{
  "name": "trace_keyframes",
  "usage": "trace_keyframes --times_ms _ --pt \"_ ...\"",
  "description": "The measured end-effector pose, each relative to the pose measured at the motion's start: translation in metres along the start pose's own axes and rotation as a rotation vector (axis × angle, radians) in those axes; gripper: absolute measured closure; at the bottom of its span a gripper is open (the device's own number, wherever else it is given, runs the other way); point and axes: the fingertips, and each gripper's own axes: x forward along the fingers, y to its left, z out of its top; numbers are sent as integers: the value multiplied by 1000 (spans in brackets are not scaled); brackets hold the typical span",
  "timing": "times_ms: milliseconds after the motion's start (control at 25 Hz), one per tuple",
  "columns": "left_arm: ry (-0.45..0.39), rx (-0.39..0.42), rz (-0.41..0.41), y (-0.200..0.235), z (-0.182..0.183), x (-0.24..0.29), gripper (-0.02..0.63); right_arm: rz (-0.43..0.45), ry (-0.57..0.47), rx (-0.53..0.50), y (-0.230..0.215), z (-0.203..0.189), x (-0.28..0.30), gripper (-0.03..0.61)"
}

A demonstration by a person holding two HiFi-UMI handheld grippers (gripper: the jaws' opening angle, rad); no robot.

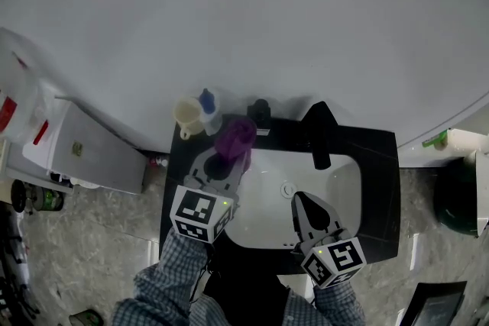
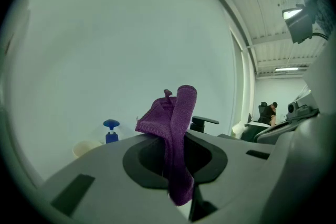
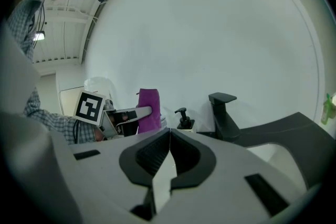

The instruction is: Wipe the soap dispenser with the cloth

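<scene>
One counter (image 1: pixel 380 187): black, with a white sink basin (image 1: pixel 340 179) set in it.
Right gripper (image 1: pixel 299 202): over the front of the basin; fingers pressed together, nothing between them.
Left gripper (image 1: pixel 224 166): near the counter's left edge; fingers pinching the purple cloth (image 1: pixel 235 137), which stands up past their tips.
Soap dispenser (image 1: pixel 260 112): black, upright at the counter's back edge, just right of the cloth and apart from it.
</scene>
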Motion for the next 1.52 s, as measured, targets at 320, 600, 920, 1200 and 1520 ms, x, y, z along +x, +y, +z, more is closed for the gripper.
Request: trace_keyframes --times_ms 320,600,920,1200,1520 --pt "35 27 28 27 -8 56 557 -12 22 26 -27 -6 16 560" --pt "68 30 90 50 -21 80 557 -16 40 45 -44 -12 22 560" --pt "128 -30 124 63 -51 98 557 -25 68 70 -60 -22 27 560" --pt "208 -33 154 75 -81 108 557 -32 87 78 -70 -30 23 560" --pt "266 -131 182 83 -115 105 557 -45 100 86 -77 -36 19 560"
